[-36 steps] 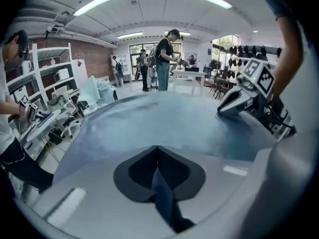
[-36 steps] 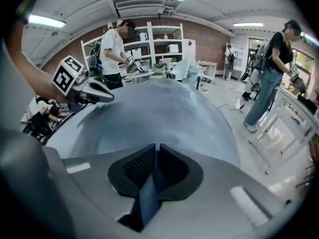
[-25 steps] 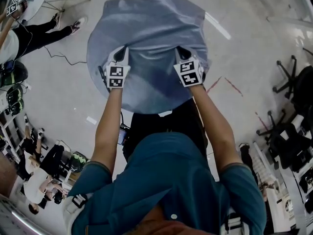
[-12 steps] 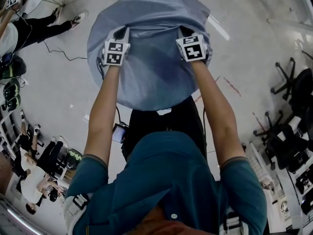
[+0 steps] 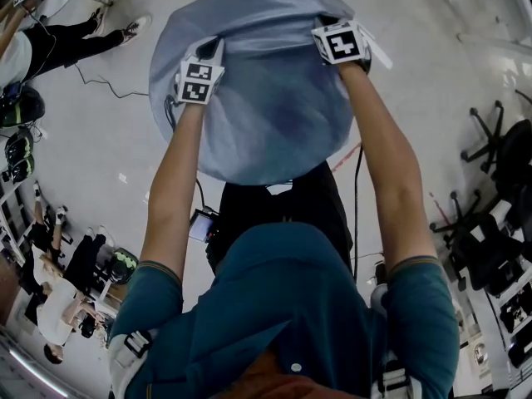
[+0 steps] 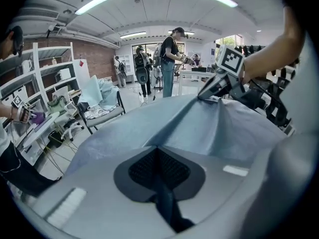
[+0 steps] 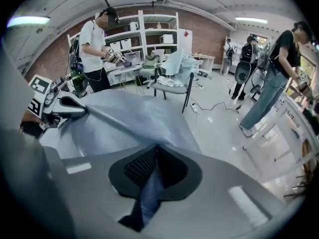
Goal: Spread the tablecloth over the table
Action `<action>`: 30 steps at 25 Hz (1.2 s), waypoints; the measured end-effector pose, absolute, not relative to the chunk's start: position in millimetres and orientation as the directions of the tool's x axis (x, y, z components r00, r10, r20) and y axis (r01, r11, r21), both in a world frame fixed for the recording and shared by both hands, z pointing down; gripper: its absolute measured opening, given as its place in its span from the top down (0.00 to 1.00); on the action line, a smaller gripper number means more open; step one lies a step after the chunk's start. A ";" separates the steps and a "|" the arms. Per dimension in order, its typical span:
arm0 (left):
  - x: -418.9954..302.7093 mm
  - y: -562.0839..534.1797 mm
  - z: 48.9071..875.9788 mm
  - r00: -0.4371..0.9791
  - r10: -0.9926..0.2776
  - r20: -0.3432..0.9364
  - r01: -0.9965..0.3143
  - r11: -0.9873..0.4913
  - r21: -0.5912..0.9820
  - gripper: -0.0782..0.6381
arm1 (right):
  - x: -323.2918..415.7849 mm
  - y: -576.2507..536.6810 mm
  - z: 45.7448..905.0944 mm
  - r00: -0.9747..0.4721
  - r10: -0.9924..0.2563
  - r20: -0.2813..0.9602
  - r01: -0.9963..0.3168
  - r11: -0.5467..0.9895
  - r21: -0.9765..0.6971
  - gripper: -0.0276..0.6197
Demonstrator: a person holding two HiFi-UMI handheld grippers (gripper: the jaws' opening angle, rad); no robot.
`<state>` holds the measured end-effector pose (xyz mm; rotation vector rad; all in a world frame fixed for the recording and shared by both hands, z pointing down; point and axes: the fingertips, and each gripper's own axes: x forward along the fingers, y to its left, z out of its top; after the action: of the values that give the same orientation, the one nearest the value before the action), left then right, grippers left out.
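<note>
Tablecloth [image 5: 266,98] domes above pale floor [image 5: 108,156]; chairs [image 5: 492,131] nearby.

Open floor [image 5: 100,152] around tablecloth [image 5: 266,115], chairs [image 5: 514,152] beyond

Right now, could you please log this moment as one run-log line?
left tool: shut on cloth | right tool: shut on cloth | cloth: draped round, fold taut between tools | stage: spreading

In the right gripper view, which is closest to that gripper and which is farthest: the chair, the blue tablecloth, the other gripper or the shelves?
1. tablecloth: pinched right in its jaws.
2. left gripper: at the left, holding the same cloth.
3. chair: in the middle, beyond the cloth.
4. shelves: against the back wall.
</note>
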<state>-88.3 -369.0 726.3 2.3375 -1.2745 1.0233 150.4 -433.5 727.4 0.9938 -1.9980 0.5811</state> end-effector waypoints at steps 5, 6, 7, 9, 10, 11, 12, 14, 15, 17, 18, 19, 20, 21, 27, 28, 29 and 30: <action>-76.4 -383.5 727.9 0.390 -0.588 0.709 -0.803 -0.593 -0.050 0.89 | 154.9 -470.2 728.4 -0.346 -0.470 0.812 -0.845 0.532 -0.052 0.92; -74.2 -387.8 727.9 0.396 -0.581 0.711 -0.803 -0.595 -0.039 0.89 | 160.9 -474.1 730.2 -0.320 -0.479 0.818 -0.866 0.498 -0.047 0.92; -73.2 -391.4 727.9 0.401 -0.575 0.713 -0.803 -0.595 -0.027 0.89 | 169.1 -475.1 732.2 -0.281 -0.486 0.827 -0.887 0.460 -0.031 0.92; -74.9 -394.1 725.9 0.410 -0.570 0.712 -0.802 -0.597 -0.016 0.89 | 178.7 -465.9 729.7 -0.240 -0.498 0.834 -0.908 0.418 -0.012 0.92; -76.6 -392.6 722.1 0.412 -0.577 0.705 -0.798 -0.603 -0.026 0.89 | 175.4 -456.6 724.4 -0.257 -0.508 0.822 -0.904 0.426 -0.020 0.92; -78.3 -389.0 716.2 0.413 -0.588 0.695 -0.792 -0.609 -0.045 0.89 | 169.6 -445.1 719.0 -0.284 -0.517 0.807 -0.894 0.447 -0.028 0.92; -80.0 -383.1 709.9 0.415 -0.600 0.684 -0.787 -0.614 -0.061 0.89 | 164.2 -432.5 715.4 -0.306 -0.524 0.795 -0.881 0.472 -0.029 0.92; -83.2 -364.4 703.6 0.422 -0.606 0.675 -0.781 -0.621 -0.069 0.89 | 156.9 -406.2 714.4 -0.331 -0.526 0.783 -0.854 0.519 -0.013 0.92; -84.6 -352.1 706.0 0.425 -0.595 0.682 -0.776 -0.627 -0.063 0.89 | 154.7 -392.9 715.9 -0.337 -0.525 0.782 -0.841 0.542 0.001 0.92; -86.7 -326.9 718.5 0.429 -0.563 0.706 -0.765 -0.643 -0.048 0.89 | 152.6 -367.0 720.8 -0.339 -0.520 0.784 -0.813 0.581 0.033 0.92; -86.8 -317.0 724.0 0.431 -0.557 0.710 -0.760 -0.649 -0.048 0.89 | 152.7 -354.9 723.7 -0.337 -0.517 0.787 -0.801 0.596 0.048 0.92; -85.7 -310.1 726.9 0.434 -0.558 0.708 -0.754 -0.655 -0.053 0.89 | 154.0 -343.9 726.4 -0.333 -0.514 0.791 -0.792 0.607 0.061 0.92; -83.0 -305.3 728.2 0.436 -0.558 0.706 -0.749 -0.660 -0.058 0.89 | 156.4 -334.2 728.7 -0.328 -0.511 0.795 -0.786 0.614 0.070 0.93; -78.8 -302.1 728.6 0.440 -0.554 0.706 -0.746 -0.664 -0.056 0.89 | 160.5 -326.5 730.5 -0.321 -0.509 0.799 -0.786 0.614 0.075 0.93; -38.8 -286.2 738.4 0.505 -0.486 0.713 -0.673 -0.739 -0.028 0.89 | 204.0 -299.5 733.7 -0.273 -0.514 0.813 -0.852 0.522 0.044 0.94; -34.1 -285.3 739.0 0.512 -0.480 0.712 -0.661 -0.750 -0.030 0.89 | 208.4 -297.4 733.5 -0.265 -0.515 0.815 -0.858 0.511 0.043 0.94; -31.7 -285.3 738.8 0.514 -0.478 0.712 -0.656 -0.754 -0.032 0.89 | 210.4 -296.8 733.3 -0.257 -0.515 0.818 -0.864 0.501 0.044 0.94; -31.2 -286.3 738.2 0.513 -0.479 0.712 -0.657 -0.753 -0.033 0.89 | 210.1 -298.3 733.2 -0.247 -0.514 0.822 -0.868 0.495 0.049 0.94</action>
<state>-31.2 -286.3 738.2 2.5151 -0.9628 1.0720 210.1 -298.3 733.2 1.1435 -1.9111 0.5398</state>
